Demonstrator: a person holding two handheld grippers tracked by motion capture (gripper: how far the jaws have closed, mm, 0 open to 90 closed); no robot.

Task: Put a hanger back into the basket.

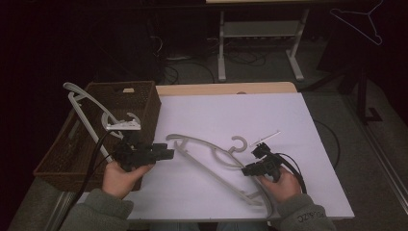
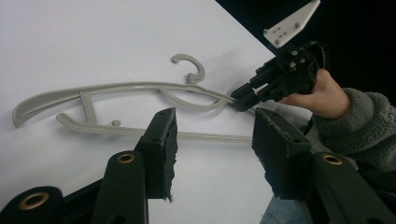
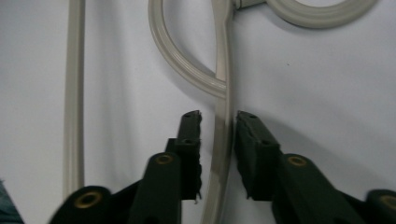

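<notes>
We see a grey plastic hanger (image 1: 211, 156) lying flat on the white table top (image 1: 231, 115), near its middle, with its hook (image 1: 237, 143) pointing toward the far edge and its long lower bar running toward the person's right hand.

The right hand (image 1: 281, 185) rests low at the near right part of the table, its sleeve (image 1: 303, 216) coming in from the bottom edge. It holds the right gripper (image 1: 249, 169) pointed toward the left and slightly away, with the tips at the hanger's upper arm just beside the hook. In the right gripper view the two black jaws stand on either side of that arm (image 3: 223, 135), a narrow gap apart; the strip runs between them, close to both pads, but we cannot tell whether they actually press on it.

The left hand (image 1: 122, 178) sits at the near left, just beside a brown wicker basket (image 1: 144, 103) at the table's left edge. It holds the left gripper (image 1: 169, 154) level, pointing to the right toward the hanger's curved left end, a little short of it. In the left gripper view its jaws are spread wide with nothing between them, above the white surface, the hanger (image 2: 121, 107) beyond them.

A second pale hanger (image 1: 82, 108) leans out of the basket.
</notes>
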